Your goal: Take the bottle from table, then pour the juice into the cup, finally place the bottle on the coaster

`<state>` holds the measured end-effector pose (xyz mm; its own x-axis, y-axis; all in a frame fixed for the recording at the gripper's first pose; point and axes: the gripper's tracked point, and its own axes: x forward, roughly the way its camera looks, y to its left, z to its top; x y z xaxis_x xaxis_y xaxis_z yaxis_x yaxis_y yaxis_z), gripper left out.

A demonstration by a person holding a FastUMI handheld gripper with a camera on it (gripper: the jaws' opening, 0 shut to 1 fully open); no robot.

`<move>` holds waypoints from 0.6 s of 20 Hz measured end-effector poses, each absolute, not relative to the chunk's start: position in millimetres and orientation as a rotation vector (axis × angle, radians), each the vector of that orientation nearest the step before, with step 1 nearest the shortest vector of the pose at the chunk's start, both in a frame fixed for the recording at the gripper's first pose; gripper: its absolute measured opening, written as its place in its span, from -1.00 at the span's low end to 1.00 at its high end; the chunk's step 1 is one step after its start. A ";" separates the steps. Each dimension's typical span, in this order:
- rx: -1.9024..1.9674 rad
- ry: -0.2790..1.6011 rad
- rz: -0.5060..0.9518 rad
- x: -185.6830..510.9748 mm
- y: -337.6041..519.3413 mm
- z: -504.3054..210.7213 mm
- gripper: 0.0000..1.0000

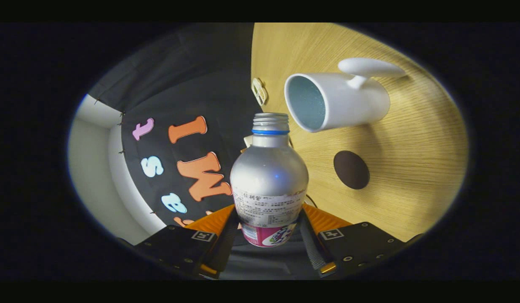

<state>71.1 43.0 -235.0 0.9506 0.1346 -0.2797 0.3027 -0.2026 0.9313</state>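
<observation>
Gripper (269, 223): sitting at the bottom centre of the frame; its two fingers are pressing on either side of the bottle, clamped on the labelled lower body
Bottle (269, 181): standing out at the centre of the frame between the fingers; silver metal body with a blue ring under a threaded neck; cap off, mouth open; a printed label is wrapping the lower part; the neck is pointing toward the cup
Cup (337, 101): showing in the upper right of the frame, beyond the bottle's mouth and just to its right; white with a handle; its open mouth is facing toward the bottle; its inside is looking pale bluish; whether liquid is in it I cannot tell
Coaster (351, 169): lying as a dark round disc on the table, right of centre, below the cup and right of the bottle's shoulder; apart from both
Table (411, 168): light wood grain, taking up the right half of the frame
Small pale object (259, 90): sitting at the table's edge, upper centre, just left of the cup; too small to identify
</observation>
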 end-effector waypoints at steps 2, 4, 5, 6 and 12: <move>1.688 0.326 -0.150 71.9 45.8 -235.6 0.49; 1.574 0.311 -0.125 75.1 43.7 -228.8 0.49; 1.525 0.291 -0.103 77.6 41.2 -221.4 0.50; 1.473 0.276 -0.083 77.3 39.4 -213.7 0.50; 1.057 0.207 -0.026 84.7 25.5 -190.6 0.49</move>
